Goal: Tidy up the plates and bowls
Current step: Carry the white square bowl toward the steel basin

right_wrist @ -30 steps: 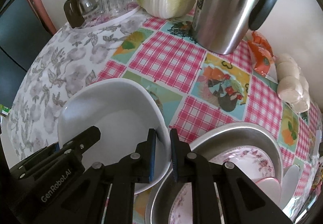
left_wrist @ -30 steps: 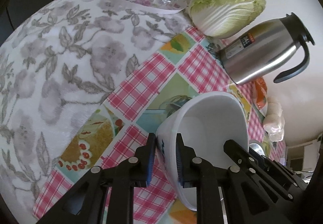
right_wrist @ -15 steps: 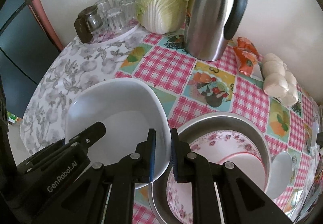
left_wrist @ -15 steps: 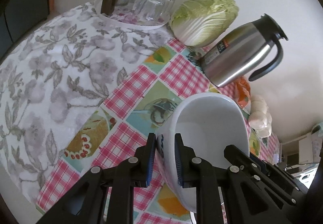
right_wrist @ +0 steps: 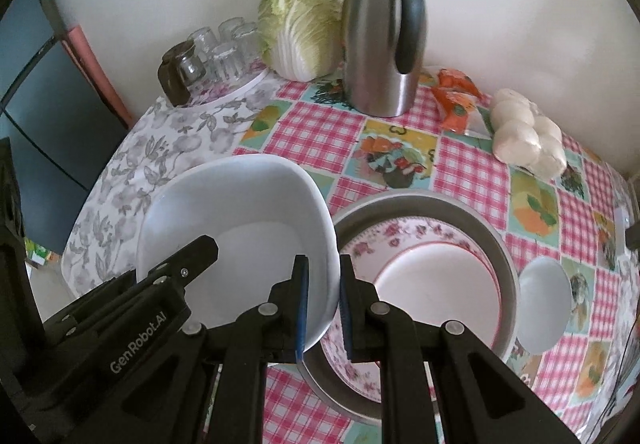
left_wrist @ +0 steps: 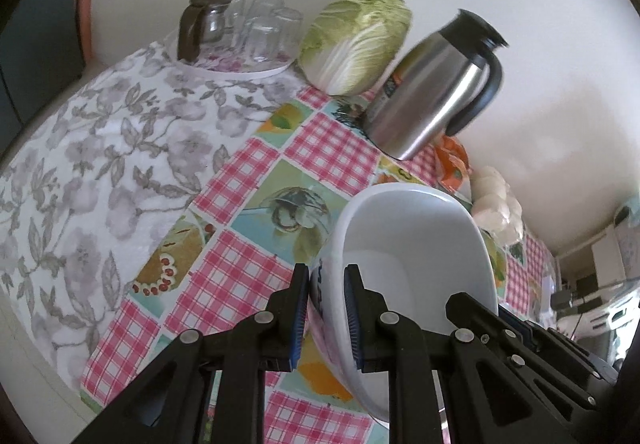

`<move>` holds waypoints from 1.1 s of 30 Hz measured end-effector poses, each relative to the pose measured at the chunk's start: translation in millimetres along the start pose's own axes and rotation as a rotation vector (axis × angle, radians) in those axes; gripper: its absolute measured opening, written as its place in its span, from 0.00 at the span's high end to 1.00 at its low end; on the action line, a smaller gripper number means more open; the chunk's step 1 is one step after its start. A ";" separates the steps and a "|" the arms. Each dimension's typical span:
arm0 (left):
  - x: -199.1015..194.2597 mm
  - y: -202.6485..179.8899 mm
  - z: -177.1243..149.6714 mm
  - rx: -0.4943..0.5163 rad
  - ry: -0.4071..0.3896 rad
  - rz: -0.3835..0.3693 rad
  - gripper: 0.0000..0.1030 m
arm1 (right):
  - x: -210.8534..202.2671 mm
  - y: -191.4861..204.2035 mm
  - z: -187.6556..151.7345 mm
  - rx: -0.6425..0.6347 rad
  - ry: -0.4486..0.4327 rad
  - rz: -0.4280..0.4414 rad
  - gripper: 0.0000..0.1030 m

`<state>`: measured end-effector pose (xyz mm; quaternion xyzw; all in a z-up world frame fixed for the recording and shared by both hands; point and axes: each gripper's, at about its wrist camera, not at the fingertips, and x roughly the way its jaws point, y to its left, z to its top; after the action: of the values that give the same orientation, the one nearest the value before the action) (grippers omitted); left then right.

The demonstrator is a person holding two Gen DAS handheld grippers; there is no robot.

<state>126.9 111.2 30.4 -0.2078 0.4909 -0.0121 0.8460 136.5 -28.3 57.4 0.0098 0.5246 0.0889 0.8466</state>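
My left gripper [left_wrist: 327,286] and right gripper [right_wrist: 322,276] each clamp opposite rim of white bowl [right_wrist: 240,220], bowl held in air above checked tablecloth [right_wrist: 320,132]. Beside bowl: metal basin [right_wrist: 506,264] holding floral plate [right_wrist: 400,236]. Behind: thermos [right_wrist: 380,32], cabbage [right_wrist: 300,24].

A plain white bowl [right_wrist: 240,228] above a pink-checked, fruit-print tablecloth [right_wrist: 400,160]; a grey floral cloth [left_wrist: 100,148]; a rose-patterned plate [right_wrist: 400,240] in a grey metal basin [right_wrist: 506,256]; pale green cabbage [right_wrist: 300,28]; a steel-and-black flask [right_wrist: 380,28].
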 end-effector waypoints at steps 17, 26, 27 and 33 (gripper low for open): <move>-4.0 -71.4 -17.2 0.162 -0.014 0.038 0.80 | -17.6 -74.1 -36.9 0.176 -0.051 0.105 0.86; -10.7 -105.7 -27.3 0.222 -0.047 0.051 0.80 | -33.8 -100.4 -41.6 0.218 -0.073 0.121 0.83; -10.4 -108.4 -28.3 0.228 -0.047 0.051 0.80 | -35.5 -103.2 -41.6 0.221 -0.075 0.121 0.83; -9.9 -122.0 -33.1 0.249 -0.046 0.039 0.80 | -43.1 -114.8 -42.9 0.228 -0.085 0.116 0.83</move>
<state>116.6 -9.3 68.6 -0.0917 0.4702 -0.0521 0.8763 95.7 -151.5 63.7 0.1398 0.4936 0.0769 0.8549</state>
